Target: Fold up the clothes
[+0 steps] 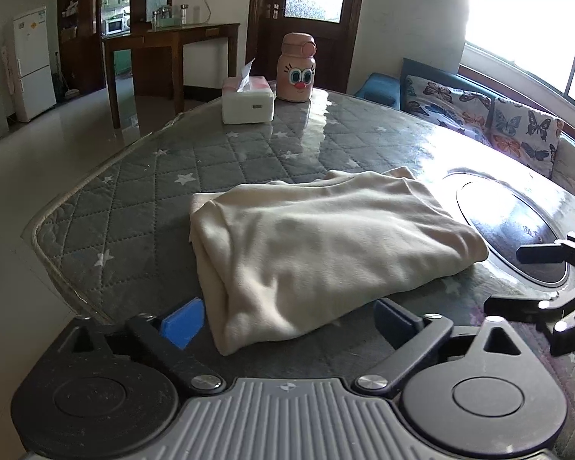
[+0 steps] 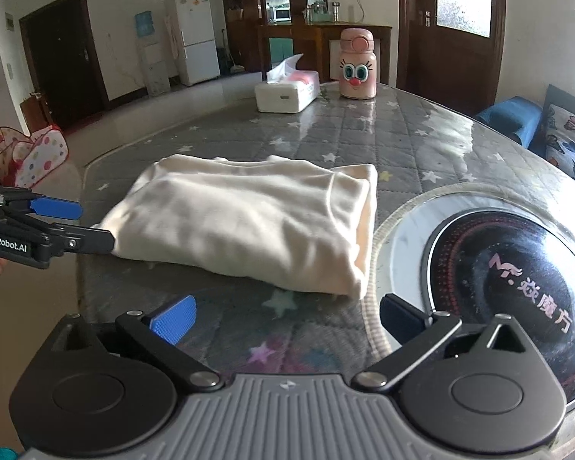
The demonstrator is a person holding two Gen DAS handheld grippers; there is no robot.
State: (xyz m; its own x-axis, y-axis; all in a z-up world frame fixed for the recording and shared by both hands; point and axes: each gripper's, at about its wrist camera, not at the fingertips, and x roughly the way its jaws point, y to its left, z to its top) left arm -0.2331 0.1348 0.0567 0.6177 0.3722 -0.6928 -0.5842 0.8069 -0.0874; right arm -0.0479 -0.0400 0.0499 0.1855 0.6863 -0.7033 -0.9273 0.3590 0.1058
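A cream garment (image 1: 318, 245) lies folded into a thick rectangle on the grey star-quilted table (image 1: 134, 199). My left gripper (image 1: 287, 324) is open, its fingers spread wide on either side of the garment's near corner. In the right wrist view the garment (image 2: 249, 226) lies just beyond my right gripper (image 2: 287, 320), which is open over bare tabletop with nothing between its fingers. The left gripper (image 2: 84, 222) shows at that view's left edge, its lower finger touching the garment's left corner. The right gripper (image 1: 533, 280) shows at the left wrist view's right edge, apart from the cloth.
A white tissue box (image 1: 248, 101) and a pink cartoon-face bottle (image 1: 297, 69) stand at the table's far end. A round black cooktop (image 2: 517, 268) is set into the table right of the garment. A butterfly-cushion sofa (image 1: 479, 115) runs along the right; the table edge (image 1: 57, 237) drops off left.
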